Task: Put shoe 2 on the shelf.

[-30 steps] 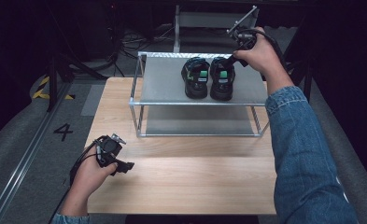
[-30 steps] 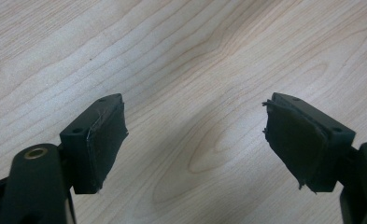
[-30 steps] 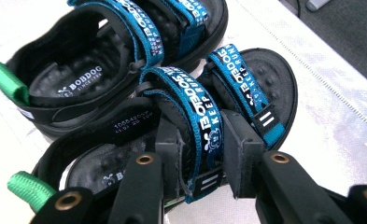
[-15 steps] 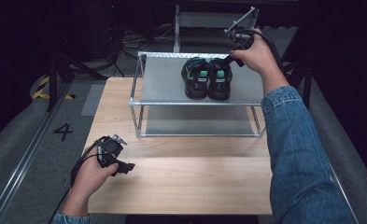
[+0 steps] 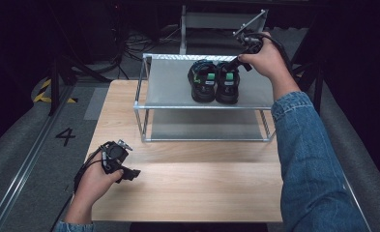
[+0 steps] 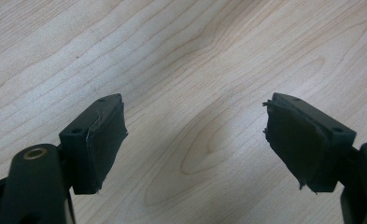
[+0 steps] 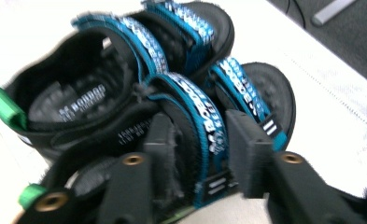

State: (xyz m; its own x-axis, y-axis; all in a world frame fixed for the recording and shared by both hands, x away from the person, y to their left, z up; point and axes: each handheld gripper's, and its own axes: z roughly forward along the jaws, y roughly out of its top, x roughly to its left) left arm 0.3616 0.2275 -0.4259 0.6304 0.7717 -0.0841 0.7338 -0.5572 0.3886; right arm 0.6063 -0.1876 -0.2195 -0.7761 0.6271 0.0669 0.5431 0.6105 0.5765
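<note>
A pair of black sandals with blue straps [image 5: 211,83] stands side by side on the top of a metal shelf rack [image 5: 202,106]. My right gripper [image 5: 236,63] reaches down at the right sandal [image 7: 78,107] from behind. Its jaws have just been opening, and they now straddle that sandal's blue strap [image 7: 204,126] without pressing on it. The other sandal [image 7: 209,23] lies just beyond. My left gripper [image 5: 129,174] rests low over the wooden table [image 6: 195,46] at the front left. It stands open with nothing between its pads [image 6: 102,140].
The rack has a lower shelf [image 5: 202,128] under the top one and stands at the far half of the table [image 5: 192,188]. Dark floor with cables and a rail lies to the left of the table.
Both hands keep their places. The sandals sit on the top shelf as before, with the right gripper still at the right sandal.
</note>
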